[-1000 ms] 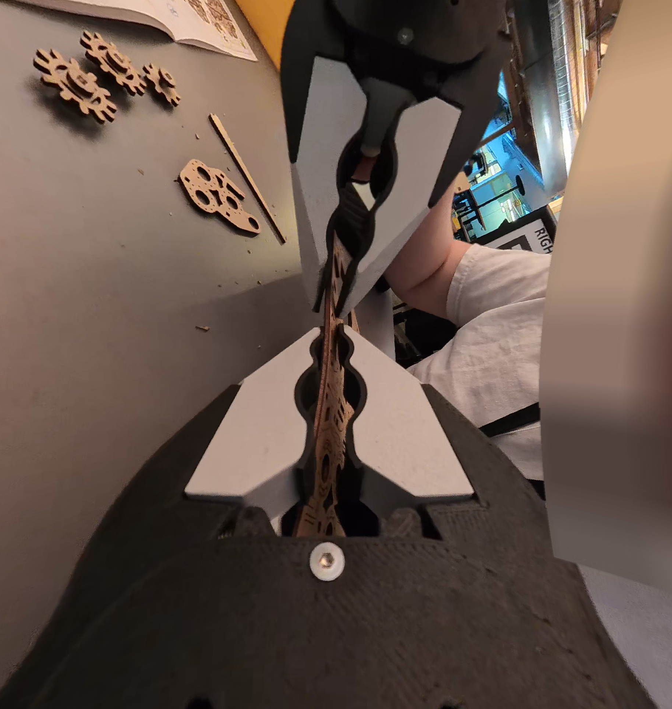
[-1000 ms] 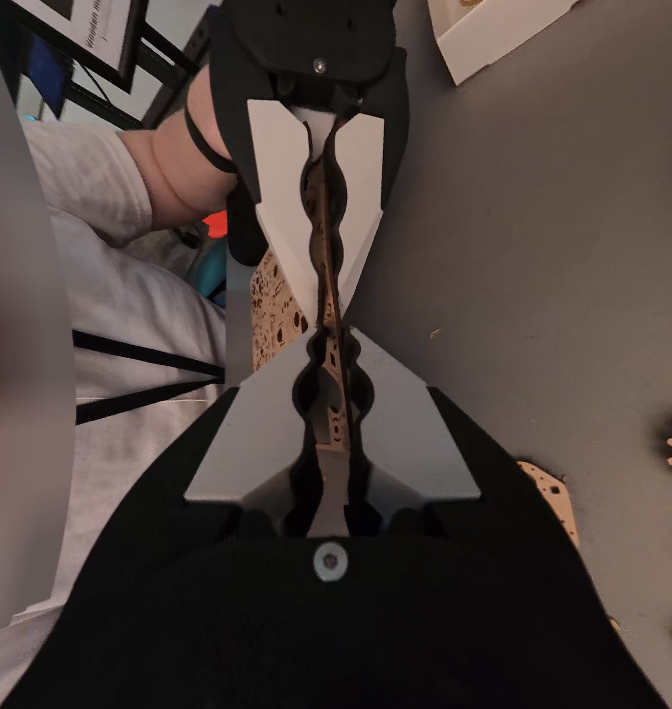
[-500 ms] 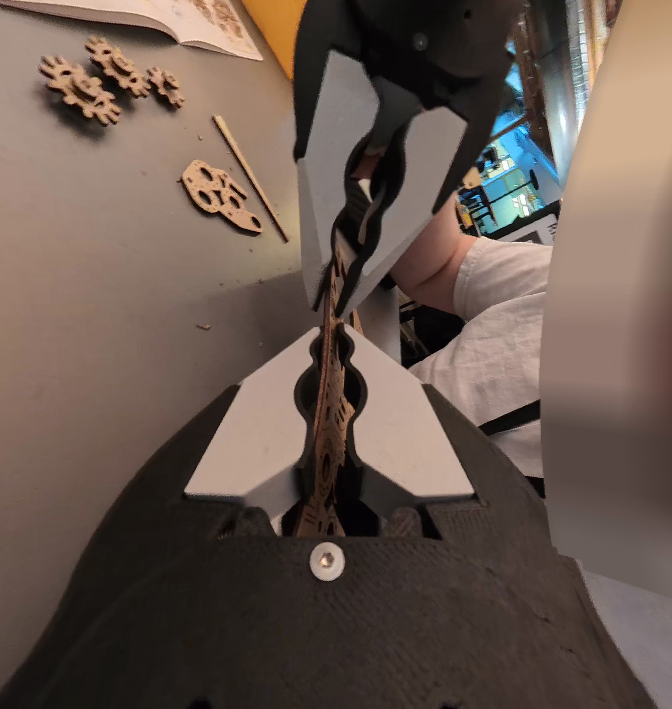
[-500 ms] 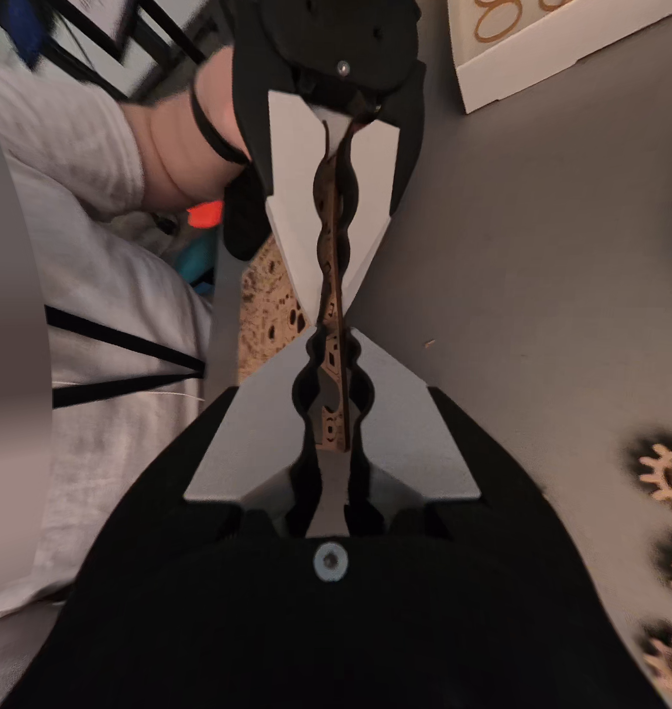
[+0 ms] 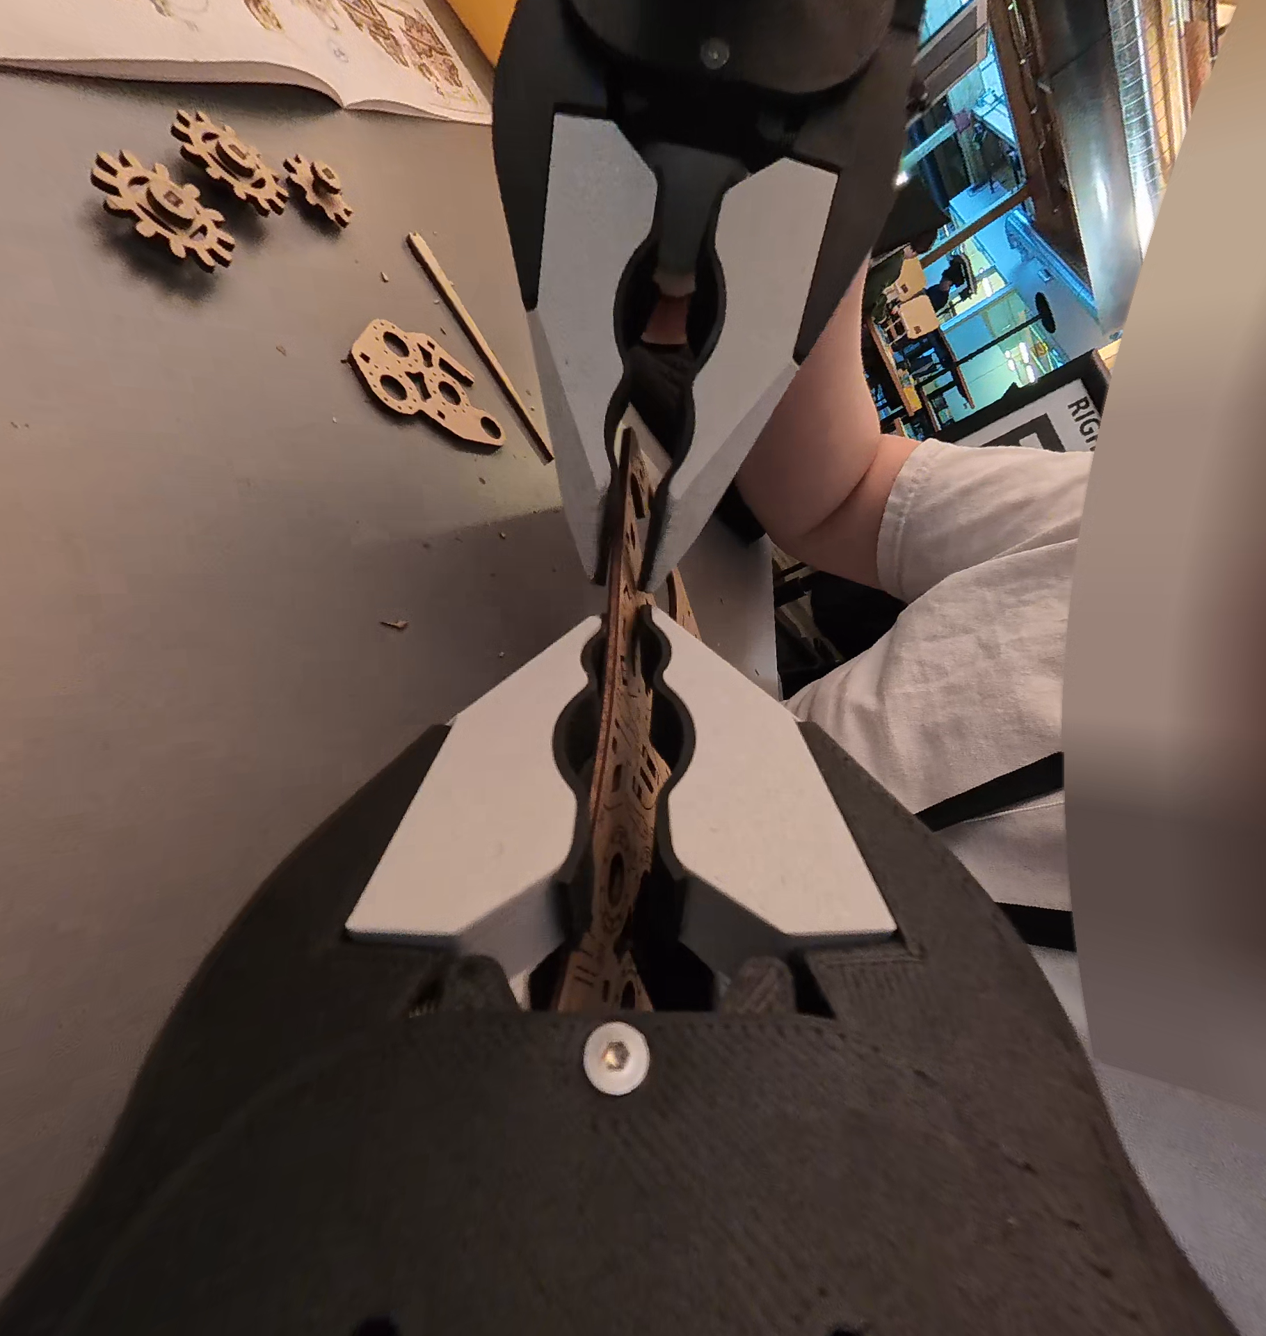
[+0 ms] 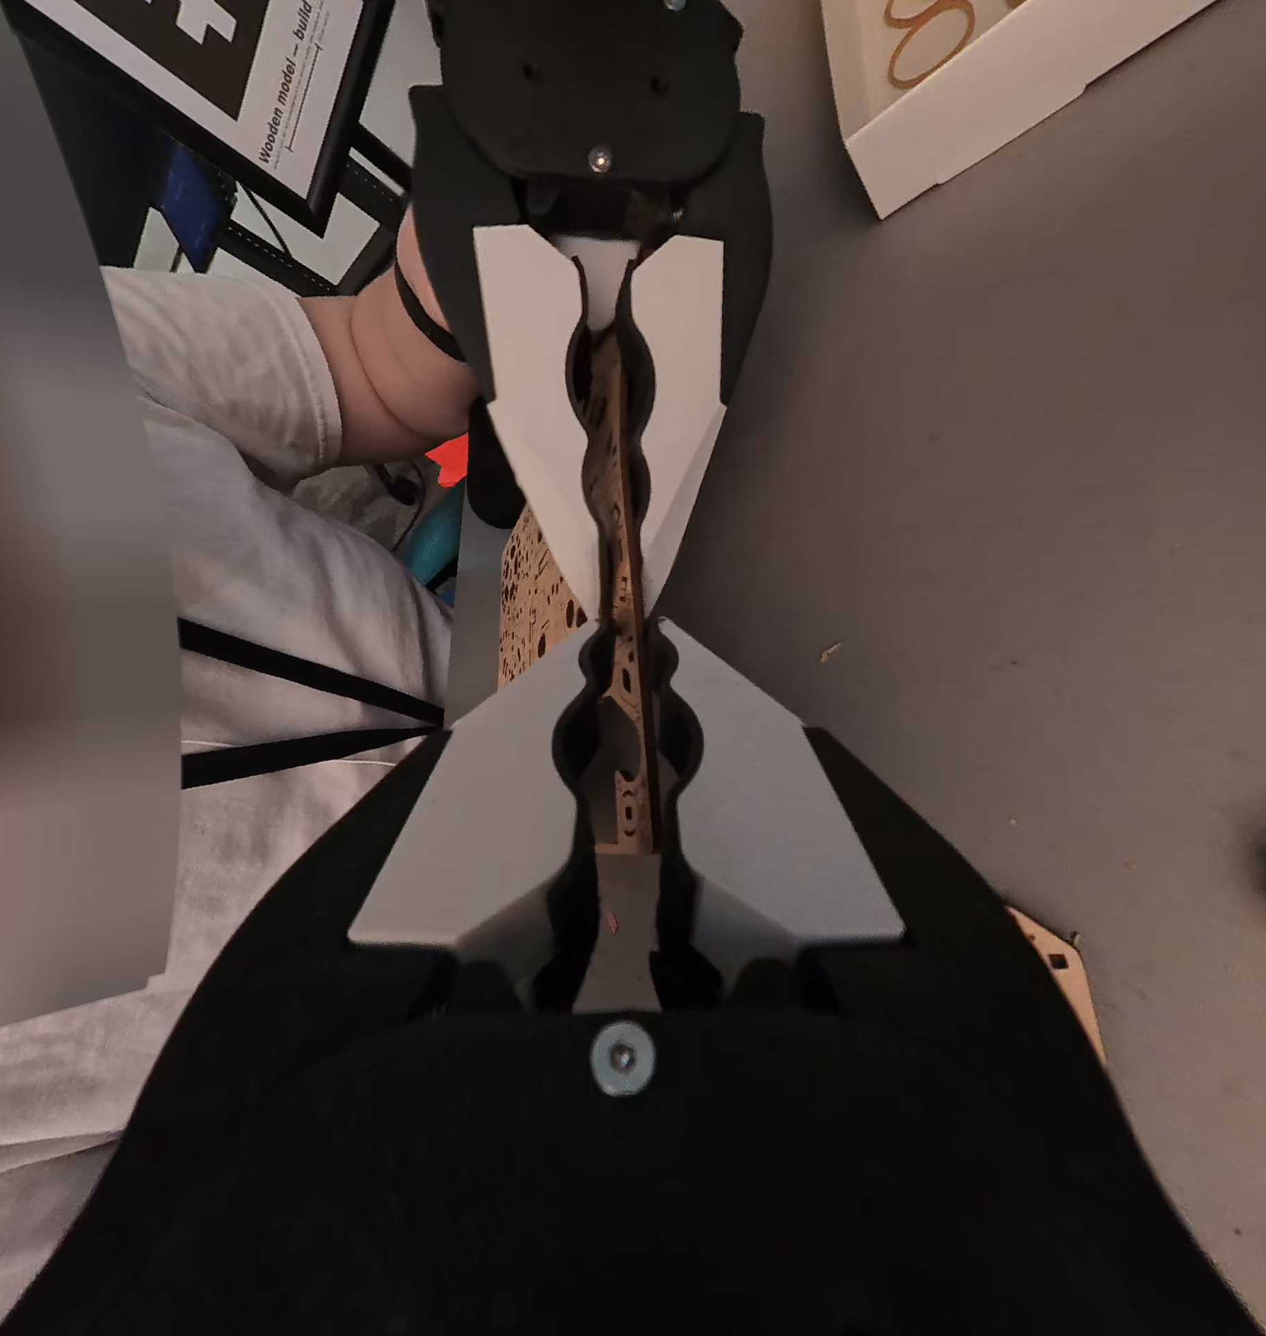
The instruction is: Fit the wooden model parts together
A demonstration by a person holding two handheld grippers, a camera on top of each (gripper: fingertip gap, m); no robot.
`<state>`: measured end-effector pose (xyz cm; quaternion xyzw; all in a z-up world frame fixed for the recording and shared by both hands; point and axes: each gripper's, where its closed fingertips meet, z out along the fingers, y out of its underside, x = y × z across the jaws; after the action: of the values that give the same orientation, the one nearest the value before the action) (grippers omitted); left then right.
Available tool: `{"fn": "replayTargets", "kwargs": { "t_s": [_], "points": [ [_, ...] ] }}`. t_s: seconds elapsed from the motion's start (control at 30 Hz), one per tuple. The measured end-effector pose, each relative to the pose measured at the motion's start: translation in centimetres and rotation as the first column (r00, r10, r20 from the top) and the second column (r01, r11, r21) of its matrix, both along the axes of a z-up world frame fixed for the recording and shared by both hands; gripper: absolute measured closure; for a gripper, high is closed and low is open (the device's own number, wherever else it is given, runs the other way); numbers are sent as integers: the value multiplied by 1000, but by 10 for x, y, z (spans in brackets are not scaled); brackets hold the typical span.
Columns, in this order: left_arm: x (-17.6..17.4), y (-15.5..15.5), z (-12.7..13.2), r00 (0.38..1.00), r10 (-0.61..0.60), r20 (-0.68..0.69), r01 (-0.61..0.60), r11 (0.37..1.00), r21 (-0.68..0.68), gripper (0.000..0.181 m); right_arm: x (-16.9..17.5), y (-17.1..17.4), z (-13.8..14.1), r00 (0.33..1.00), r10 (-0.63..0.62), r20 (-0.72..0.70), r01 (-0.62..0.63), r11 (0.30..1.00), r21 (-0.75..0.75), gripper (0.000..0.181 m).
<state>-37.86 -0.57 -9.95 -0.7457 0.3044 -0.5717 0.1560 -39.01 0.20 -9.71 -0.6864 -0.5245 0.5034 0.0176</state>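
A thin laser-cut wooden panel [image 5: 619, 795] full of small holes is seen edge-on between my two grippers, above the near edge of the grey table [image 5: 182, 578]. My left gripper [image 5: 619, 622] is shut on its near end. My right gripper [image 5: 623, 578] comes in from the top of the view, tip to tip with the left, and is shut on the far end. In the right wrist view the panel [image 6: 634, 759] runs from my right gripper [image 6: 626, 625] into my left gripper [image 6: 619, 614]. I cannot tell if it is one piece or two joined pieces.
Three wooden gears [image 5: 160, 206] lie at the far left, with a flat holed plate [image 5: 420, 387] and a thin stick [image 5: 478, 347] near them. An open booklet [image 5: 254, 43] lies behind. A white box [image 6: 977, 94] sits at the table's far side. A person's white shirt [image 5: 977, 614] is close beside the grippers. Both grippers' tips are close together, under 4 cm apart.
Both grippers stay shut on the panel. The right gripper has swung into line with the left gripper. The right wrist view shifted sideways and came back.
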Motion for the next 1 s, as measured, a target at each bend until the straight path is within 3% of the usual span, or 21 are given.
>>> {"fn": "replayTargets", "kwargs": {
  "t_s": [0.37,1.0],
  "points": [
    [0,0,-5,1000,-1,-13,0,999,-34,176,1,3,-5,999,-14,35,13,1000,16,176],
    [-2,2,-20,992,36,-120,-36,999,5,175,0,6,-23,997,-24,76,10,983,184,173]
  ]
}}
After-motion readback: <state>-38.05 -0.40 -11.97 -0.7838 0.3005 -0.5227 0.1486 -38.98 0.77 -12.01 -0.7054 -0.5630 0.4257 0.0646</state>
